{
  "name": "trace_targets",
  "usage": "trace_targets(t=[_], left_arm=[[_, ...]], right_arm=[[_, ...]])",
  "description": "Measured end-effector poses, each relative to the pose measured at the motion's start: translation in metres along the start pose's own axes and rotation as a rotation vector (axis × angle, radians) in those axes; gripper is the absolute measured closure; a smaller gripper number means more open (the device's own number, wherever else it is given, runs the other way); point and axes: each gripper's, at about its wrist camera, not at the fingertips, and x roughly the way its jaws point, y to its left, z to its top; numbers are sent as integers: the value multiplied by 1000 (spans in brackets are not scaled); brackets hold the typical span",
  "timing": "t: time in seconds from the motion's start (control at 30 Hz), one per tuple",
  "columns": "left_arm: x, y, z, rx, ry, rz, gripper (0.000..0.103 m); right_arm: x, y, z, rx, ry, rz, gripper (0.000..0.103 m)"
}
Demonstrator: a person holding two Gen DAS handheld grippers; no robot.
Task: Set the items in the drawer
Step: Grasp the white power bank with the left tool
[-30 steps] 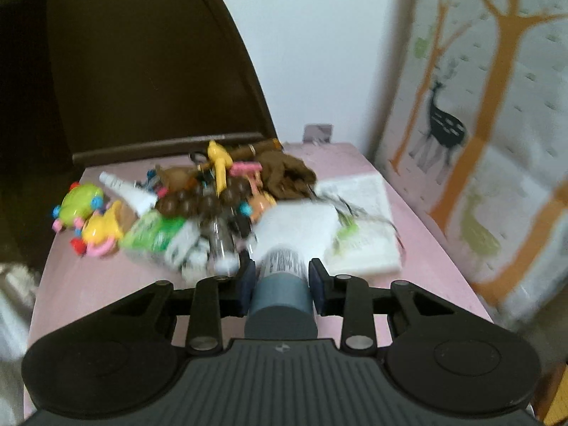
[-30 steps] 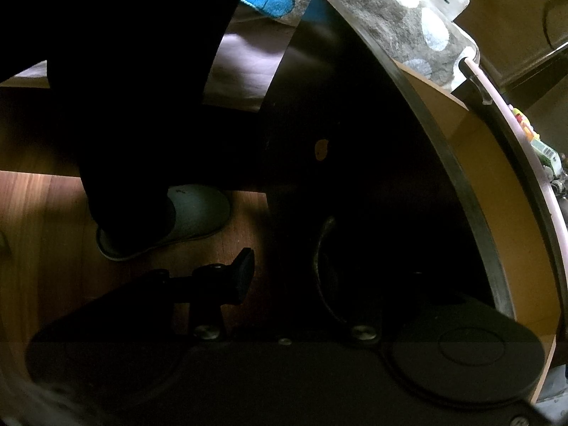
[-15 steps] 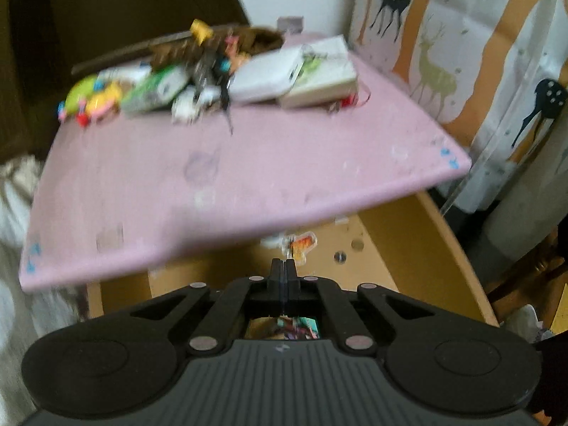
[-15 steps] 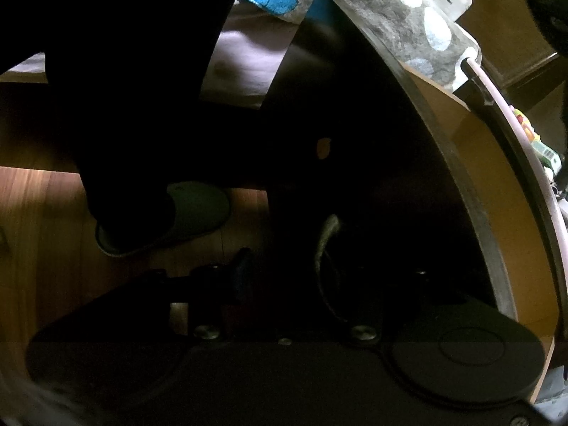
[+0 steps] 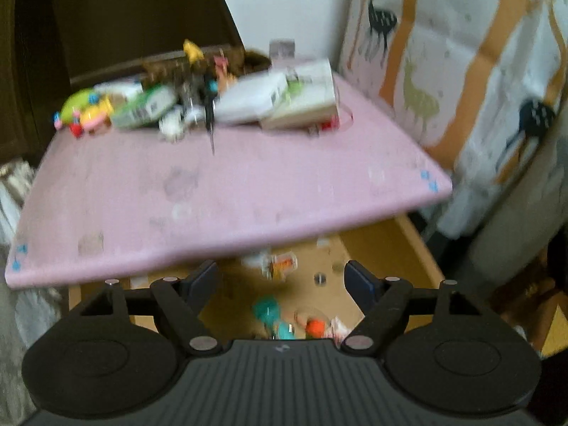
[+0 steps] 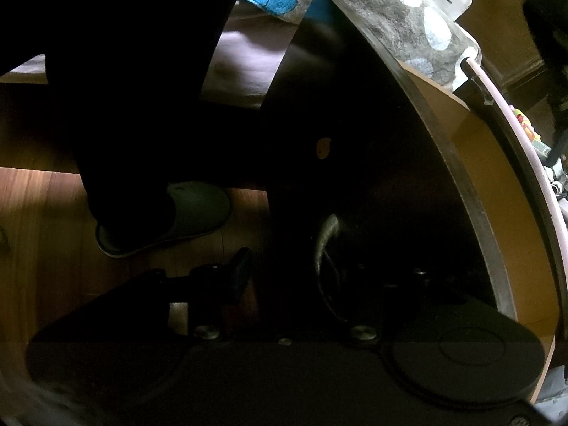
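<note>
Left wrist view: left gripper wide and empty over open wooden drawer, small colourful items inside; right claw state unclear; next, probably far pile on pink tabletop.

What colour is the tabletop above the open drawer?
Pink tabletop; clearest in the left wrist view.

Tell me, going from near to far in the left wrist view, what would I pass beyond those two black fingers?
Left gripper, open → open drawer holding small colourful items → bare front of the pink tabletop → pile of toys and packets → dark headboard and white wall.
</note>
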Motion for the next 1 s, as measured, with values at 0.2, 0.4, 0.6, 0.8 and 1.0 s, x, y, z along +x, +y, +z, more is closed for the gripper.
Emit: trace_targets(t=[0.2,0.4,0.6,0.8,1.0], left_arm=[[12,1,42,9,-116,25,25],[50,-36,63,458,-201,282,26],[88,-42,72,579,-188,336,53],[108,-50,80,697,-162,362,59],[106,-42,94,710,-171,416,69]], right_arm=[[-1,1,-1,-2,-3,-1,58],[-1,1,-2,-4,-6,0,58],[-1,1,-2,-6,-9,0,58],[-1,2,-1,-10,-11,-1,58],[-1,2,-1,-7,-11,-1,58]])
